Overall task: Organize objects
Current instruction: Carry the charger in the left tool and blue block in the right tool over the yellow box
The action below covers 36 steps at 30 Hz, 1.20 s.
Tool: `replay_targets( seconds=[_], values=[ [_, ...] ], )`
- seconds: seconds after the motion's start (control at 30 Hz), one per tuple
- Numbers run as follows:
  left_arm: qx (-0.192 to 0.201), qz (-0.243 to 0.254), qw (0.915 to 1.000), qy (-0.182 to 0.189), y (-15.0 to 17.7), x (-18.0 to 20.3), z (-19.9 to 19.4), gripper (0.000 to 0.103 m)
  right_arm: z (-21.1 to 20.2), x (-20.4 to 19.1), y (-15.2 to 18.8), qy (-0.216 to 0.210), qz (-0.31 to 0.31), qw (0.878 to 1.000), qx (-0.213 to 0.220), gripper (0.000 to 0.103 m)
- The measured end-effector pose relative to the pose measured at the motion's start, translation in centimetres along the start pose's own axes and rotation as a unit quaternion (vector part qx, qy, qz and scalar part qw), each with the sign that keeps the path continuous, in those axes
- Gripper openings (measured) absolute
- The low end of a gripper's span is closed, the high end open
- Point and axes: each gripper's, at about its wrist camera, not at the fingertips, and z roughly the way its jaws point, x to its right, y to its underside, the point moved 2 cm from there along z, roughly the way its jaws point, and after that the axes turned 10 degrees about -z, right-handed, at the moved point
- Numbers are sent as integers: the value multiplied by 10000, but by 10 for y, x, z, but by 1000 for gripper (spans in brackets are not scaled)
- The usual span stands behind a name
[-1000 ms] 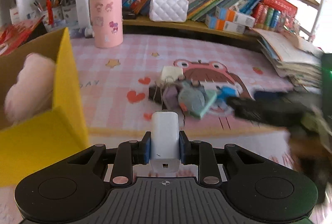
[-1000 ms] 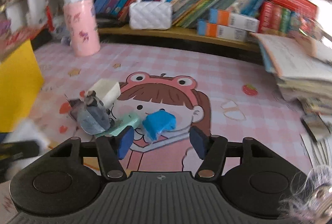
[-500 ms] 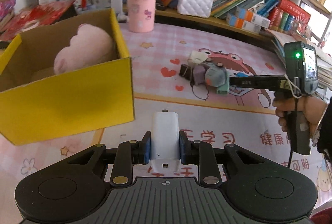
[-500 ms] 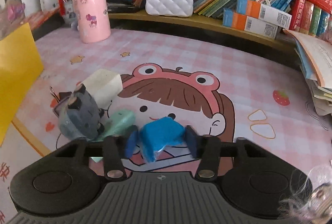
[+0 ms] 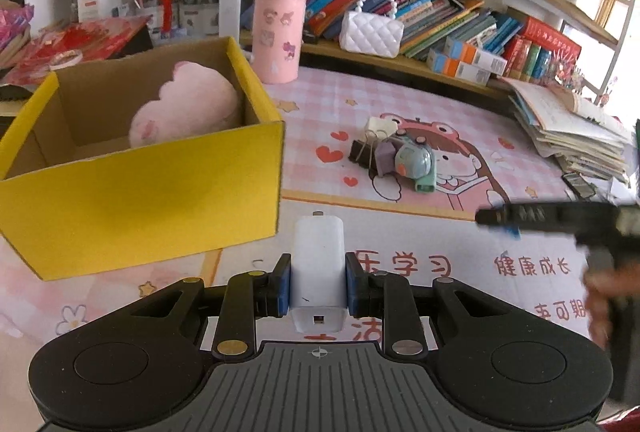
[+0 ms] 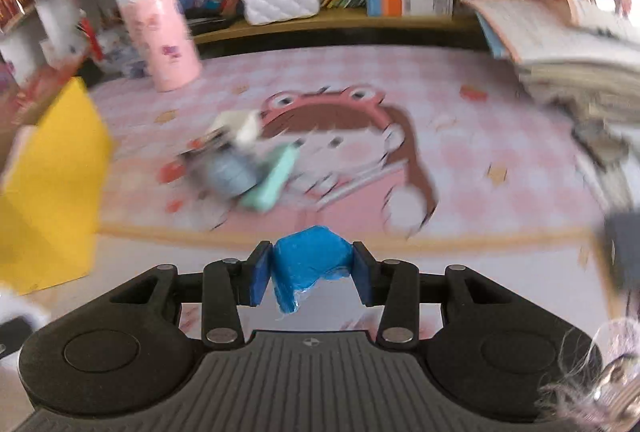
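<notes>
Left tongs (image 5: 316, 284) clamp white charger (image 5: 319, 264); right tongs (image 6: 311, 272) closing on blue block (image 6: 310, 258)

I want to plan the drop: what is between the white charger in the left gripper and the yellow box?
In the left wrist view, only bare pink mat lies between the white charger and the yellow box.
</notes>
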Motion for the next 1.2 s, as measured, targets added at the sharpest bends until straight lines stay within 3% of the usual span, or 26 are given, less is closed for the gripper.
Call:
replay_targets(
  seconds=[0.13, 0.23, 0.83, 1.2],
  values=[
    [54, -60, 10000, 15, 2, -15, -9, 24, -31, -34, 15, -310, 68, 9995, 35, 40],
    [42, -102, 9999, 23, 5, -26, -16, 24, -48, -65, 22, -423, -389, 9981, 223, 40],
    [352, -599, 9973, -236, 39, -113, -93, 24, -84, -187, 58, -983, -1386, 9852, 243, 40],
    [492, -573, 9970, -183, 45, -143, -119, 24, -105, -229, 75, -1005, -1520, 9826, 354, 40]
  ],
)
